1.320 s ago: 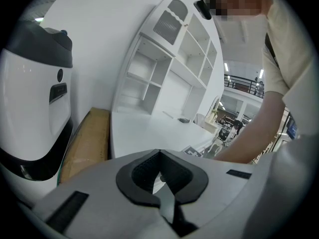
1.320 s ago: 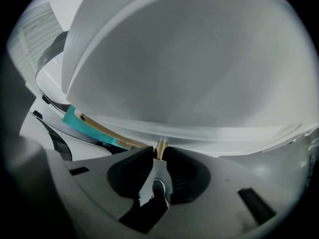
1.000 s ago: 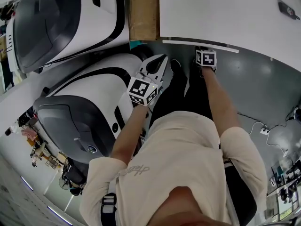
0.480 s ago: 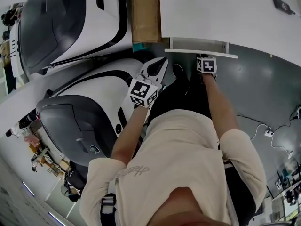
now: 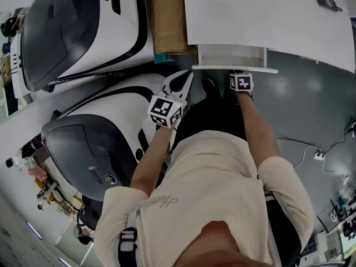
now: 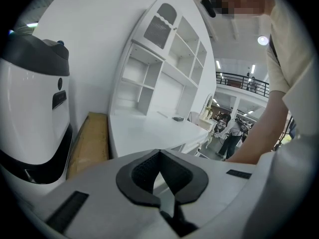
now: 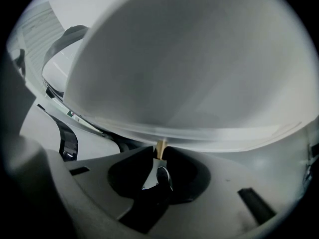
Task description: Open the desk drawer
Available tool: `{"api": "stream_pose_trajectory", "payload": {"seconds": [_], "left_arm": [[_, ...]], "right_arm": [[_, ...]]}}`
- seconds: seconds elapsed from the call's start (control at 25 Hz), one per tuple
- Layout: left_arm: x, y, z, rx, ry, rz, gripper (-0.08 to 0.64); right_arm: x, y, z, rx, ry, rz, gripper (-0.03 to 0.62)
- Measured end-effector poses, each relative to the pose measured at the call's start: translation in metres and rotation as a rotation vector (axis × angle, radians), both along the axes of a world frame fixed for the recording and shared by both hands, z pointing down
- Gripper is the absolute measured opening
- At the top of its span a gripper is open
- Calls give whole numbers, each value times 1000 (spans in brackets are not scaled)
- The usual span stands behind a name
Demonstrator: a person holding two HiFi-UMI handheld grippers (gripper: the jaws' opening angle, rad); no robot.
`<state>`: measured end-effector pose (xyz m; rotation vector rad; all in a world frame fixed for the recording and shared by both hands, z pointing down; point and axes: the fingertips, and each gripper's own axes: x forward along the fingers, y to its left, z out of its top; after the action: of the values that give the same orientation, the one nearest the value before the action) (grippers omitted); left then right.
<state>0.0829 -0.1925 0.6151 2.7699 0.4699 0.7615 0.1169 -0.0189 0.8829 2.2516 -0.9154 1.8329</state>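
Change: drawer (image 5: pixel 233 55) stands further out of the desk (image 5: pixel 267 15) than a second ago, so its white inside now shows; right gripper (image 7: pixel 158 158) has come back with it
Drawer: white, part-open under the desk's near edge, front panel (image 5: pixel 233 68) toward the person
Right gripper: pointing steeply down, tips at the front panel's lower edge; jaws drawn together to a thin slit, nothing clamped between
Left gripper (image 5: pixel 191 75): held free, left of the drawer; jaws together, empty
Surroundings: cardboard box (image 5: pixel 168 15) just beside the desk; white-and-black machines (image 5: pixel 105 127) further left; grey floor (image 5: pixel 311 93)
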Motion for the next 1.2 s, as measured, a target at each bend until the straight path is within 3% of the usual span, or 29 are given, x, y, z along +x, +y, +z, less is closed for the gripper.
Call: {"api": "stream_pose_trajectory", "payload": {"seconds": [0.76, 1.2], "left_arm": [[0, 22, 21, -50, -18, 60, 0], [-20, 25, 20, -38, -38, 14, 0]], "right_arm": [[-46, 15, 3, 0, -32, 6, 89], [-51, 18, 1, 16, -42, 14, 89]]}}
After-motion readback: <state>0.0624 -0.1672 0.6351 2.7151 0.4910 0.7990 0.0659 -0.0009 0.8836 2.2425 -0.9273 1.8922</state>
